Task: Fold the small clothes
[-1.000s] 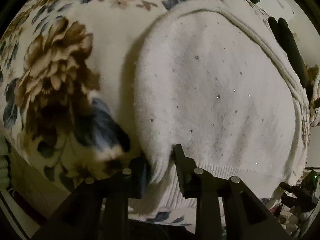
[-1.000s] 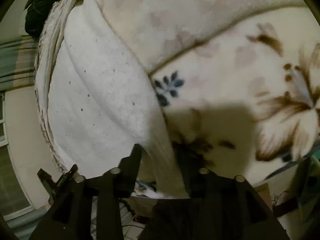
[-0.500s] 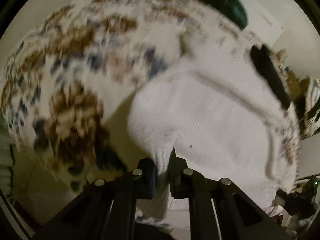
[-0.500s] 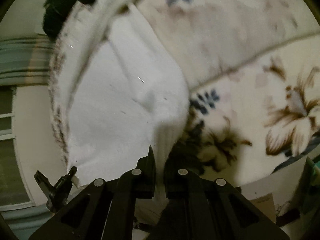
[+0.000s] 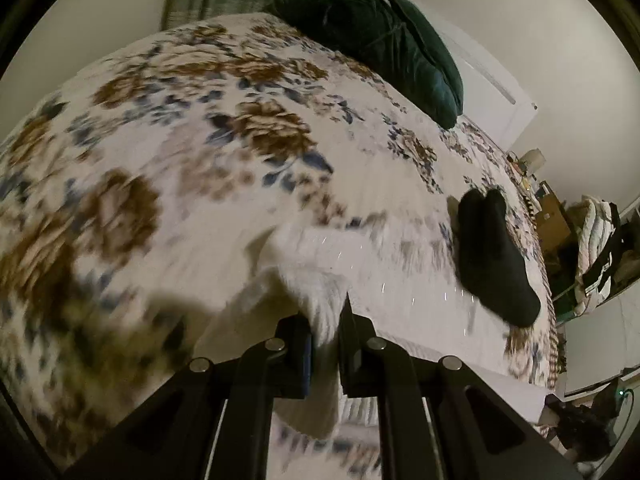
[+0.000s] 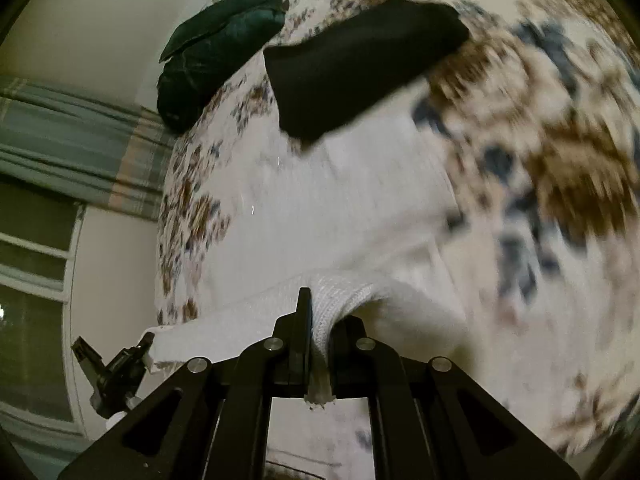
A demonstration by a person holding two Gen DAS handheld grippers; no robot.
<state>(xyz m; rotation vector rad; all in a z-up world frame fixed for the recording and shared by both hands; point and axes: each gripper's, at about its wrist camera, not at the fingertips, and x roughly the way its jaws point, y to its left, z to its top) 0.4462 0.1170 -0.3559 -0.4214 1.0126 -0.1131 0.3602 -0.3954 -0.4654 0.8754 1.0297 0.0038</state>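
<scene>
White knit sweater (image 5: 320, 304), flat on the floral bedspread (image 5: 200, 152) 1 s ago, now rises at its hem with the left gripper (image 5: 325, 334) and right gripper (image 6: 320, 340) clamped on it, so we judge the fold-over begun.

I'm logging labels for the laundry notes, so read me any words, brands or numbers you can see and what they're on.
None can be read.
White knit garment: no tag or print shows.
Black sock: plain.
Floral bedspread: pattern only.
Clutter beside the bed: too small and blurred.
</scene>
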